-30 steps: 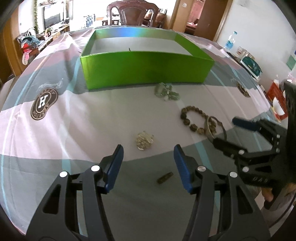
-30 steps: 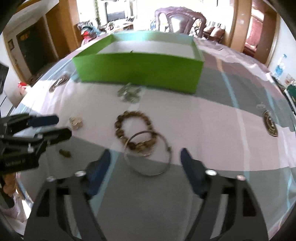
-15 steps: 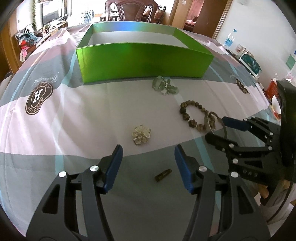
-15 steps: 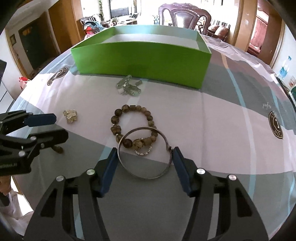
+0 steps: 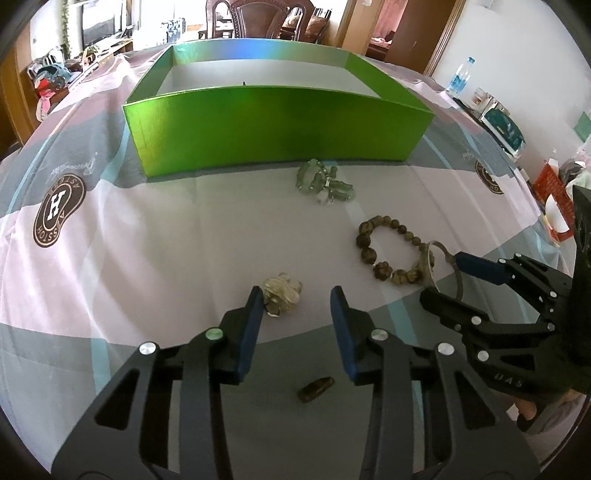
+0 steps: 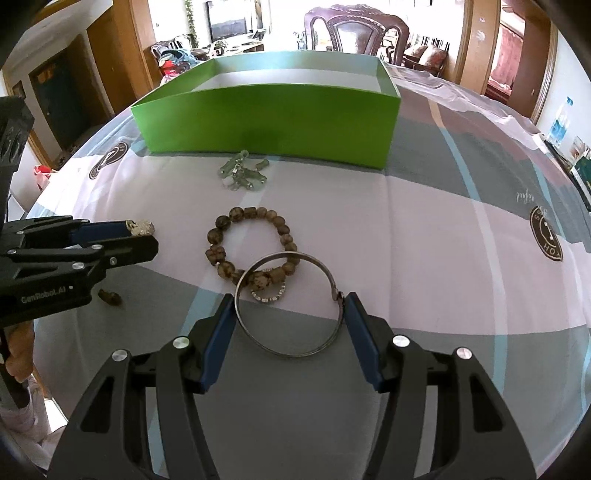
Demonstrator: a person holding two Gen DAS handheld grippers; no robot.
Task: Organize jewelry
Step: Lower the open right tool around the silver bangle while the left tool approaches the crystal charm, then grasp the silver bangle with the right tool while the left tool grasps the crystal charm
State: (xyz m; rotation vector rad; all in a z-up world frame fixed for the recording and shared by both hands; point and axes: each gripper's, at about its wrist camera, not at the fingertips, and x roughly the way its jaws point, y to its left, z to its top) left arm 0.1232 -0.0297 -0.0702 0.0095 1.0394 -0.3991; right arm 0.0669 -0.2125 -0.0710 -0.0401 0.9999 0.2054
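A green open box (image 5: 277, 125) (image 6: 266, 114) stands at the far side of the cloth. My left gripper (image 5: 297, 301) is open, its fingertips around a pale crystal flower brooch (image 5: 282, 293) (image 6: 142, 227). My right gripper (image 6: 290, 308) (image 5: 443, 275) is open with its fingertips on both sides of a silver bangle (image 6: 288, 304). The bangle overlaps a brown bead bracelet (image 6: 251, 243) (image 5: 391, 251) and a small sparkly ring (image 6: 269, 293). A pale green bead piece (image 5: 325, 182) (image 6: 242, 173) lies near the box. A small dark bead (image 5: 316, 389) (image 6: 110, 296) lies under my left gripper.
The table wears a pink and grey striped cloth with round logos (image 5: 55, 210) (image 6: 546, 238). Chairs (image 6: 354, 29) stand beyond the box. A water bottle (image 5: 460, 77) and boxes are at the far right.
Both grippers moved forward. The left now reaches the brooch, with the dark bead passing under it. The right closed in so its fingertips flank the bangle.
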